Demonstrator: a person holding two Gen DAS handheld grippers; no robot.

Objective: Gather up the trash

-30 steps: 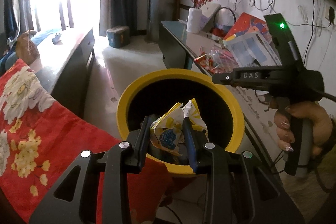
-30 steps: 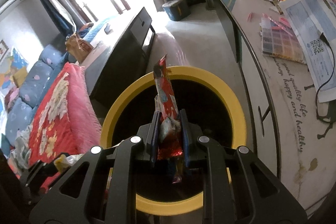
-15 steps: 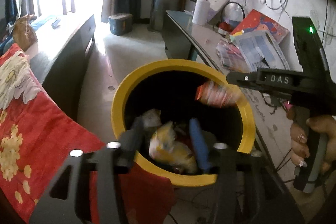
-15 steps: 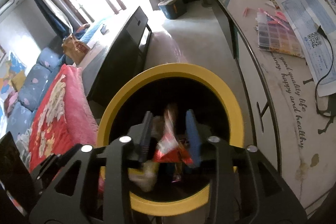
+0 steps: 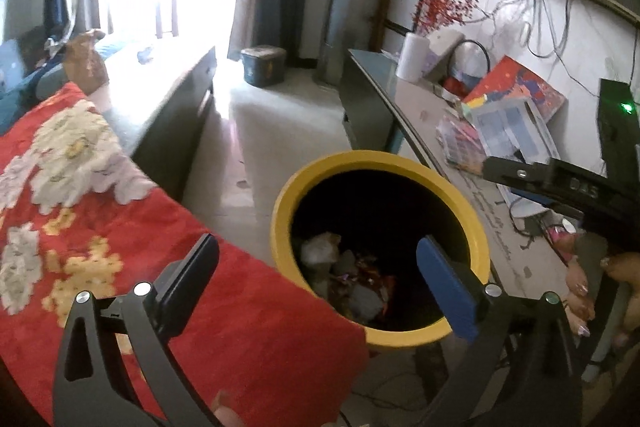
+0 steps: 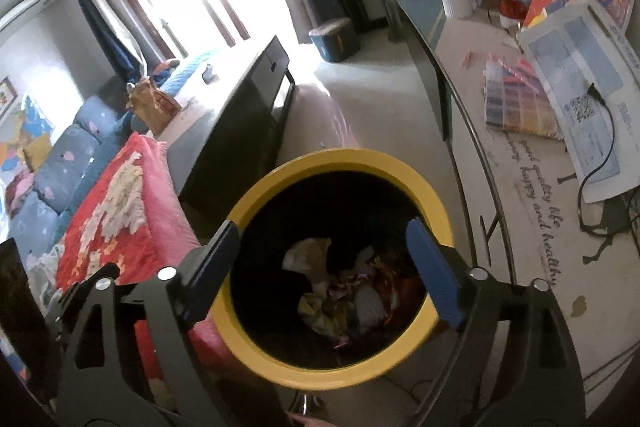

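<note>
left gripper (image 5: 318, 269): jaws wide, holding nothing
right gripper (image 6: 322, 255): jaws wide, holding nothing
yellow bin (image 6: 434, 205): below both grippers, at 12 o'clock
crumpled wrappers (image 6: 344, 293): on the bin's bottom

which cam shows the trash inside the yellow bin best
The right wrist view. It looks almost straight down into the yellow bin, so the trash pile at the bottom shows between the open right gripper. The left wrist view sees the bin from an angle, so its near wall hides part of the pile.
</note>
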